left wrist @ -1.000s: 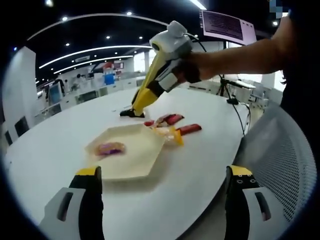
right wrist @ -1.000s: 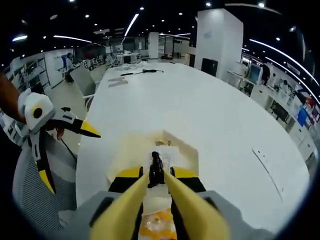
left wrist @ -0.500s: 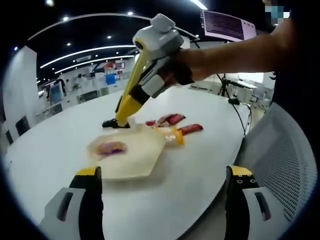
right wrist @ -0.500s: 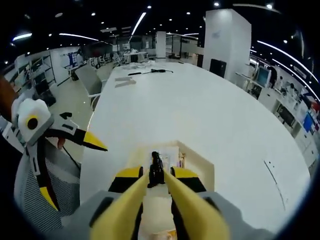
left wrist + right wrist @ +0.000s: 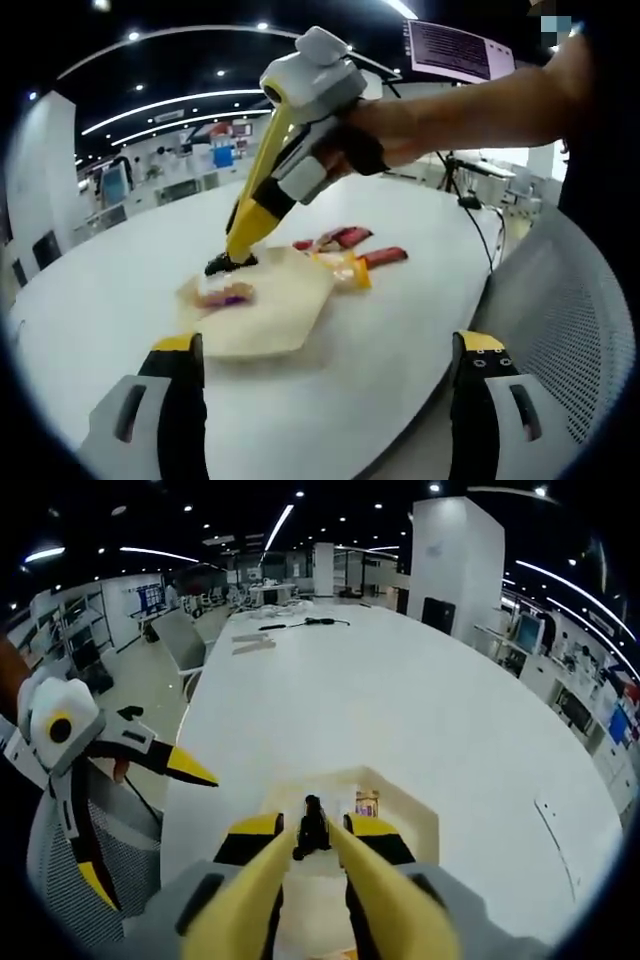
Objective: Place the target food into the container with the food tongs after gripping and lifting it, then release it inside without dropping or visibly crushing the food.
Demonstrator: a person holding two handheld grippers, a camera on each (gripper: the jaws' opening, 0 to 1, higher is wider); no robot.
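**Tongs over the tray, food already on it**

Big round white table [image 5: 400, 330] holds a cream hexagonal tray [image 5: 270, 310]. Right gripper [image 5: 228, 264] has its yellow jaws pinching small black tongs [image 5: 311, 830], tips at the tray's 11 o'clock edge. Purple-pink wrapped snack [image 5: 225, 296] lies inside the tray, around 9 o'clock. Red and yellow snack packets [image 5: 350, 255] sit just past the tray's 2 o'clock corner. Left gripper [image 5: 325, 400] is spread wide, holding nothing.

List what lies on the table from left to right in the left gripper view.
Wrapped food with a purple patch → cream tray → yellow packet → red packet.
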